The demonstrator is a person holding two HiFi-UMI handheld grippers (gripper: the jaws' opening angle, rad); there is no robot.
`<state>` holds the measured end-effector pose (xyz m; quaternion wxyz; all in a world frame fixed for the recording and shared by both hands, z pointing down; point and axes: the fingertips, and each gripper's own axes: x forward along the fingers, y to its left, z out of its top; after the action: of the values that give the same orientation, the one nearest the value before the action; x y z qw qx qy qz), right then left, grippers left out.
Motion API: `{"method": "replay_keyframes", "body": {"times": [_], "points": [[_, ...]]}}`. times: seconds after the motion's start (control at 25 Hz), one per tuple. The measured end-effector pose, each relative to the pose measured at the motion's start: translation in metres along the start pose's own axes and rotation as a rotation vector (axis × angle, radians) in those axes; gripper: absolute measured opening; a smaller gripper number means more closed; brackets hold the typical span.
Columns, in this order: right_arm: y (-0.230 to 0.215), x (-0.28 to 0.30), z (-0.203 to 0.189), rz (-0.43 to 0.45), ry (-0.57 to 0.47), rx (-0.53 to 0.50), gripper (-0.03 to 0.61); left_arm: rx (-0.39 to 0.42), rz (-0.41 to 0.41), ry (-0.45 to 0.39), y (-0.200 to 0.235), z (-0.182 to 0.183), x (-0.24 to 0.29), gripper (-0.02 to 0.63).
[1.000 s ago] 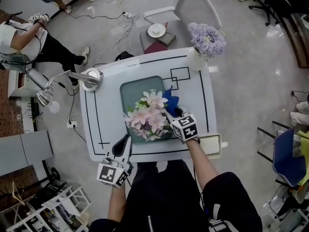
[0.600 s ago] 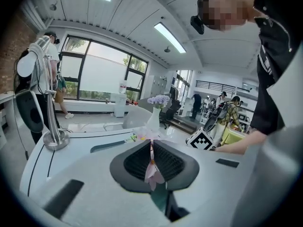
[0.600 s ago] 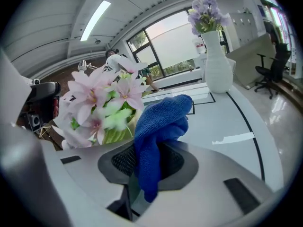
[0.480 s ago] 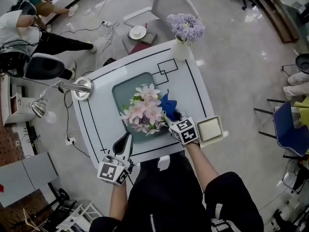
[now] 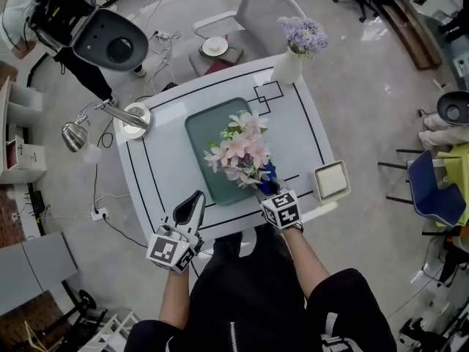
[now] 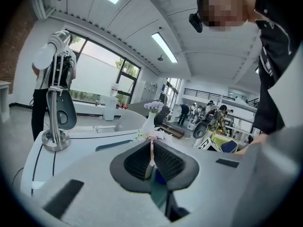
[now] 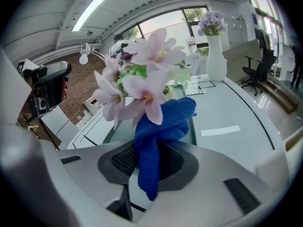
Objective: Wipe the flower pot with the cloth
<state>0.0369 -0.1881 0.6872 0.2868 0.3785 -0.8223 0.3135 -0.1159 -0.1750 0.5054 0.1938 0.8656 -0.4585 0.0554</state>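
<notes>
Pink artificial flowers [image 5: 240,150] stand on the teal tray [image 5: 201,134] and hide their pot from above. My right gripper [image 5: 271,191] is at the flowers' near right side, shut on a blue cloth [image 5: 268,173]. In the right gripper view the cloth [image 7: 158,131] hangs bunched between the jaws of the right gripper [image 7: 154,161], just below the pink blossoms [image 7: 142,74]. My left gripper [image 5: 195,200] rests over the table's front edge, left of the tray, with nothing in it. Its jaws [image 6: 151,151] are shut, with only a thin slit between them.
A white vase of purple flowers [image 5: 293,53] stands at the far right corner of the white table [image 5: 157,174]. A metal desk lamp [image 5: 110,112] stands at the left, and a square white dish [image 5: 331,180] hangs off the right edge. A chair [image 5: 256,6] and cables lie beyond.
My right gripper has carried the cloth from the flowers' far right side down to their near right side. The left gripper stays by the front edge. The head view has shifted.
</notes>
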Motion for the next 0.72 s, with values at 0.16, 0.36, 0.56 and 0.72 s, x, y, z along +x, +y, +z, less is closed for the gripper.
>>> {"method": "replay_keyframes", "body": {"times": [0.16,0.36,0.56,0.72], "points": [[0.033,0.015,-0.002,-0.001,0.023,-0.033,0.097,-0.014,0.009,-0.009,0.016,-0.01,-0.031,0.023],[0.078,0.036,-0.005,0.008,0.059,-0.079,0.097,-0.033,0.05,-0.045,0.043,-0.015,-0.077,0.023],[0.125,0.048,-0.005,0.015,0.07,-0.089,0.097,-0.057,0.091,-0.067,0.071,-0.023,-0.117,0.023],[0.178,0.055,-0.001,0.071,0.061,-0.155,0.097,-0.077,0.104,-0.087,0.089,-0.029,-0.139,0.023]]}}
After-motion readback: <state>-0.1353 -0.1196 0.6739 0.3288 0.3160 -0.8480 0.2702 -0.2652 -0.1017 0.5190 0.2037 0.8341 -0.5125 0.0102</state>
